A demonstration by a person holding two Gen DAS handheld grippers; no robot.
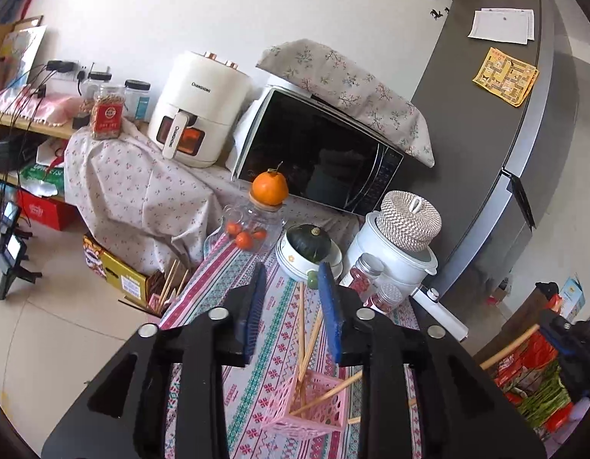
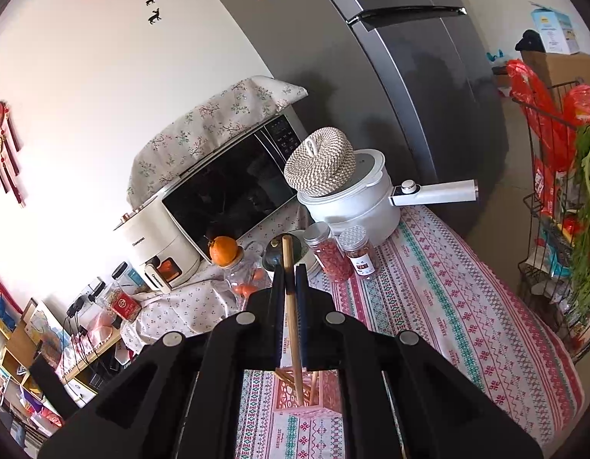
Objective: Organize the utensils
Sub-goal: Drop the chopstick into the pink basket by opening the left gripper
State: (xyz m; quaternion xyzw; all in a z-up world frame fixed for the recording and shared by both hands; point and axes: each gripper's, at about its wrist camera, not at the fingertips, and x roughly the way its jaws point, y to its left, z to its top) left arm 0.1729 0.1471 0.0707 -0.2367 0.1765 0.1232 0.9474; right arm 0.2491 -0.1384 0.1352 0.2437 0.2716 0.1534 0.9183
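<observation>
Chopsticks [image 1: 308,338] of slender wood are leaned in a pink lattice basket [image 1: 317,411]; another chopstick [image 2: 289,287] is clamped by the right gripper [image 2: 291,271], while the left gripper [image 1: 293,279] is held released above the patterned tablecloth [image 2: 447,298].

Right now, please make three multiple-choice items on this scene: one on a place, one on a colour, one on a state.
1. Where does the big orange fruit sit?
A. on the glass jar
B. in the bowl
C. on the fridge

2. What colour is the basket with chopsticks?
A. blue
B. pink
C. white

3. What are the right tongs doing?
A. standing open, empty
B. shut on a chopstick
C. shut on a spoon

Answers: 1 A, it rests on the jar's lid. 2 B, its lattice walls are pink. 3 B, a wooden stick stands between its closed fingers.
</observation>
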